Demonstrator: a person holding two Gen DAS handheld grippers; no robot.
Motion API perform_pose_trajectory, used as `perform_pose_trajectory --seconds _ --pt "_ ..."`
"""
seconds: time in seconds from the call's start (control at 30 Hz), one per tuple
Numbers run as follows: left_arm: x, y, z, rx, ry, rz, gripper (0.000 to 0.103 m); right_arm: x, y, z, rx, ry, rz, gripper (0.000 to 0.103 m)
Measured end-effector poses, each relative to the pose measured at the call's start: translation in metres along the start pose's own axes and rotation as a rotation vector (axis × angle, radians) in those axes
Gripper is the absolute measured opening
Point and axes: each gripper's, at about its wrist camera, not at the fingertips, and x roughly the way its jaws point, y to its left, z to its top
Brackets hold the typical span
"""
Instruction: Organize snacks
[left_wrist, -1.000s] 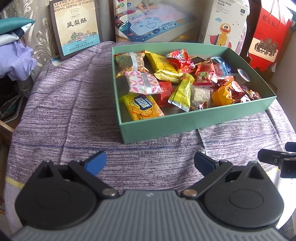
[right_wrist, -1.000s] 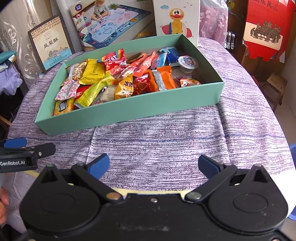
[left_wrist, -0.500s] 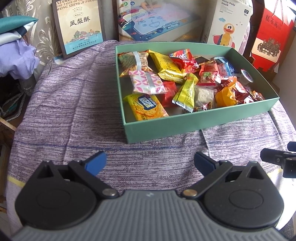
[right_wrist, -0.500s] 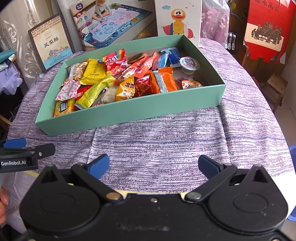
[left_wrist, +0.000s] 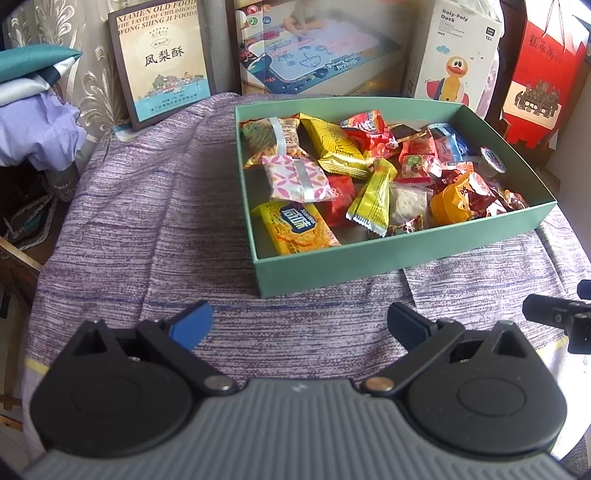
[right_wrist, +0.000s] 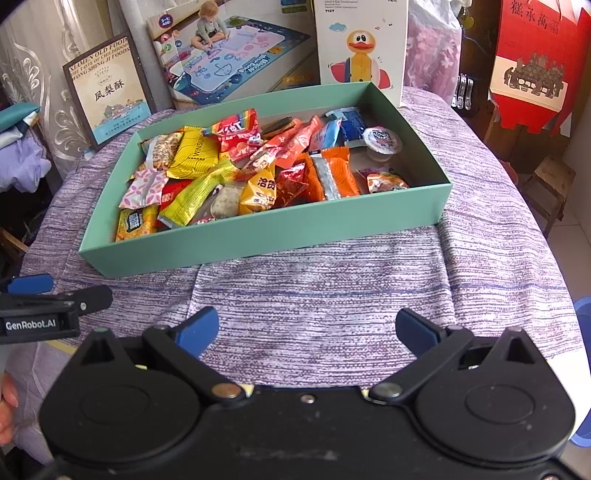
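A green box (left_wrist: 388, 260) (right_wrist: 258, 236) sits on the purple tablecloth and holds several wrapped snacks: a yellow cracker pack (left_wrist: 295, 229), a pink patterned pack (left_wrist: 297, 177), a long yellow-green bar (right_wrist: 195, 195), an orange pack (right_wrist: 334, 173) and a jelly cup (right_wrist: 382, 140). My left gripper (left_wrist: 299, 323) is open and empty, low over the cloth in front of the box's left corner. My right gripper (right_wrist: 306, 328) is open and empty, in front of the box's front wall. Each gripper's side shows at the edge of the other's view.
Behind the box stand a framed food sign (left_wrist: 162, 59), a play-mat box (left_wrist: 314, 51), a duck toy box (right_wrist: 360, 48) and a red gift bag (right_wrist: 535, 62). Folded clothes (left_wrist: 33, 110) lie at the far left. The round table's edge drops off at the right.
Both views have drawn back and shifted slightly, so the box sits a little further right in the left view. Both grippers stay open and empty.
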Motion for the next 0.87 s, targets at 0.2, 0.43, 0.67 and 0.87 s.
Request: perform_pose_trajectory --seconds 0.2,0.43,0.67,0.87 --pt "-0.0029 0.0002 -0.0005 0.001 -0.010 0.004 0.103 -0.0013 0.0009 -0.0021 0.003 0.000 0.000 0.103" --pt "-0.0026 0.0011 -0.0006 -0.005 -0.003 0.007 0.103 -0.0037 0.0001 -0.0012 0.000 -0.004 -0.003 0.103" --pt "-0.0008 0.0025 -0.0016 -0.013 0.009 0.002 0.103 -0.0038 0.0013 -0.0023 0.003 -0.002 -0.005 0.103" --pt "-0.0032 -0.0001 -0.0017 0.002 0.001 0.014 0.103 -0.0047 0.0014 -0.0016 0.004 -0.004 -0.007 0.103"
